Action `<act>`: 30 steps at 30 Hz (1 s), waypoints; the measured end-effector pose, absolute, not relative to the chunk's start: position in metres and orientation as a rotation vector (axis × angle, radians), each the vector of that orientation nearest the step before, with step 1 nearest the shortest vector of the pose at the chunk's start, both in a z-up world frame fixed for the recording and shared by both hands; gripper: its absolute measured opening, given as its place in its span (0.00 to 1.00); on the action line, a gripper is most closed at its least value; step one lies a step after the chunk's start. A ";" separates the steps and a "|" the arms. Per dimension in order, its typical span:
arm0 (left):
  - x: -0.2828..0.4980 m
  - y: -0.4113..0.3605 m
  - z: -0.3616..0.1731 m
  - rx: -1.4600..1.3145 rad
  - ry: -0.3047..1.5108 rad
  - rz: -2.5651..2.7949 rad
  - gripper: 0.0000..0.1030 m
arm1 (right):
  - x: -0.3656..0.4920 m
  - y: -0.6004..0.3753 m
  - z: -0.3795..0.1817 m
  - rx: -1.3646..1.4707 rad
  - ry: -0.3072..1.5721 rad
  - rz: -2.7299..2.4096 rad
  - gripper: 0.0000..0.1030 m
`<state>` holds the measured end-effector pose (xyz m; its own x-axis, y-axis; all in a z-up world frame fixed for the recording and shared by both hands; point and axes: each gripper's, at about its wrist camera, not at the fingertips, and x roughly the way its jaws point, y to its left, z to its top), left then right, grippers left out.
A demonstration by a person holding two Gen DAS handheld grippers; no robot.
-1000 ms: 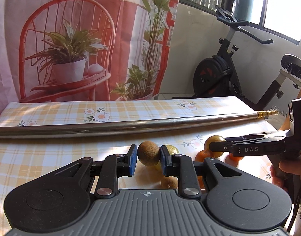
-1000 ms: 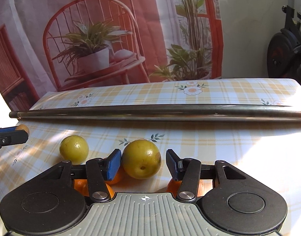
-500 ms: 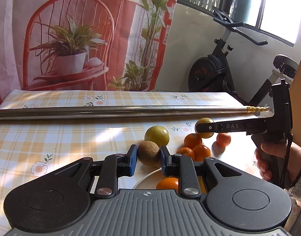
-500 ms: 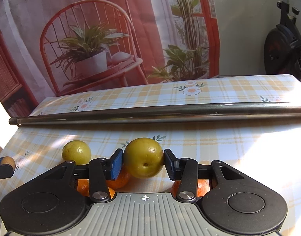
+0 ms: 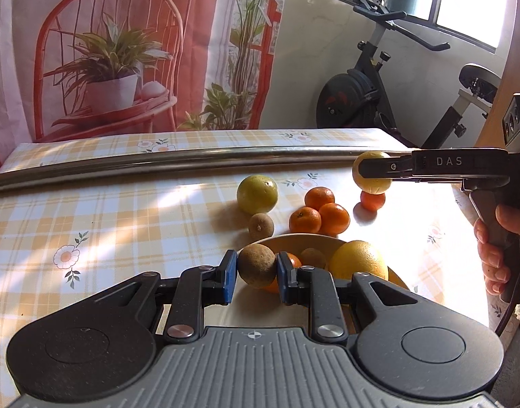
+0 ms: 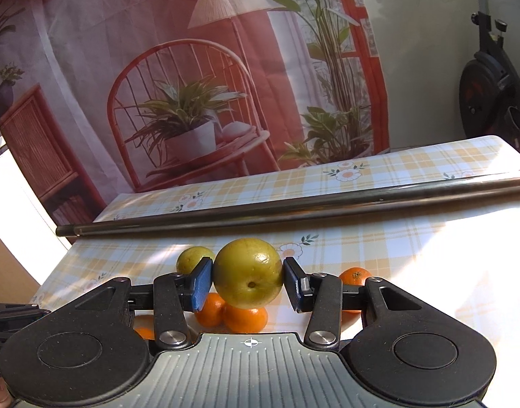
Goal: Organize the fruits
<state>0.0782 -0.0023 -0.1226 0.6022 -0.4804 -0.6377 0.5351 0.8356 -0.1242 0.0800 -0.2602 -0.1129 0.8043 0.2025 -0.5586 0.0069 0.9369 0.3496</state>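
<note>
My left gripper (image 5: 255,272) is shut on a small brown round fruit (image 5: 256,265), held above the near rim of a cream bowl (image 5: 287,239). The bowl holds a large yellow-orange citrus (image 5: 358,260), another brown fruit (image 5: 312,256) and a mandarin. My right gripper (image 6: 248,280) is shut on a yellow-green round fruit (image 6: 248,277), lifted off the table; in the left wrist view the same fruit (image 5: 370,183) hangs at the right. On the table lie a second yellow-green fruit (image 5: 257,193), several mandarins (image 5: 319,216) and a small brown fruit (image 5: 261,225).
A long metal pole (image 5: 191,163) lies across the checked tablecloth (image 5: 106,224) behind the fruits. A printed curtain hangs past the far edge. An exercise bike (image 5: 365,98) stands beyond the table's right end. A person's hand (image 5: 498,238) grips the right tool's handle.
Both grippers have risen with their fruits. The left one carried the brown fruit back over the bowl. The right one closed on the yellow-green fruit and lifted it clear of the mandarins.
</note>
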 end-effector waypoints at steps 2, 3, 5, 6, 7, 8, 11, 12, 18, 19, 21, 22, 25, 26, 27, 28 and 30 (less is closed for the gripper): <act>0.078 -0.002 -0.127 0.082 0.734 -0.593 0.25 | 0.072 -0.256 -0.109 0.339 0.623 0.116 0.40; 0.079 -0.001 -0.129 0.078 0.744 -0.593 0.25 | 0.069 -0.254 -0.107 0.334 0.622 0.120 0.40; 0.080 -0.001 -0.136 0.062 0.770 -0.589 0.25 | 0.063 -0.247 -0.104 0.320 0.618 0.128 0.40; 0.080 0.000 -0.140 0.049 0.785 -0.588 0.25 | 0.061 -0.241 -0.103 0.293 0.618 0.131 0.40; 0.079 -0.001 -0.143 0.044 0.793 -0.586 0.25 | 0.059 -0.238 -0.102 0.275 0.620 0.134 0.40; 0.079 -0.001 -0.145 0.048 0.796 -0.581 0.25 | 0.057 -0.231 -0.101 0.252 0.621 0.141 0.40; 0.080 -0.003 -0.148 0.053 0.795 -0.575 0.25 | 0.052 -0.222 -0.101 0.241 0.628 0.166 0.40; 0.080 -0.003 -0.148 0.054 0.792 -0.572 0.25 | 0.050 -0.220 -0.102 0.242 0.630 0.169 0.40; 0.085 -0.010 -0.152 0.092 0.774 -0.547 0.25 | 0.045 -0.213 -0.104 0.242 0.641 0.185 0.40; 0.086 -0.011 -0.153 0.096 0.771 -0.544 0.25 | 0.045 -0.213 -0.104 0.244 0.642 0.185 0.40; 0.087 -0.012 -0.154 0.106 0.762 -0.538 0.25 | 0.044 -0.212 -0.105 0.247 0.645 0.183 0.40; 0.087 -0.013 -0.155 0.106 0.758 -0.543 0.25 | 0.043 -0.212 -0.106 0.250 0.646 0.183 0.40; 0.088 -0.014 -0.156 0.101 0.754 -0.546 0.25 | 0.042 -0.213 -0.107 0.255 0.650 0.181 0.40; 0.088 -0.014 -0.155 0.098 0.752 -0.543 0.25 | 0.040 -0.212 -0.107 0.255 0.650 0.180 0.40; 0.088 -0.014 -0.155 0.095 0.750 -0.540 0.25 | 0.040 -0.212 -0.107 0.255 0.650 0.180 0.40; 0.088 -0.013 -0.154 0.090 0.749 -0.535 0.25 | 0.038 -0.212 -0.106 0.255 0.649 0.180 0.40; 0.087 -0.010 -0.150 0.075 0.747 -0.533 0.26 | 0.037 -0.212 -0.106 0.254 0.648 0.179 0.40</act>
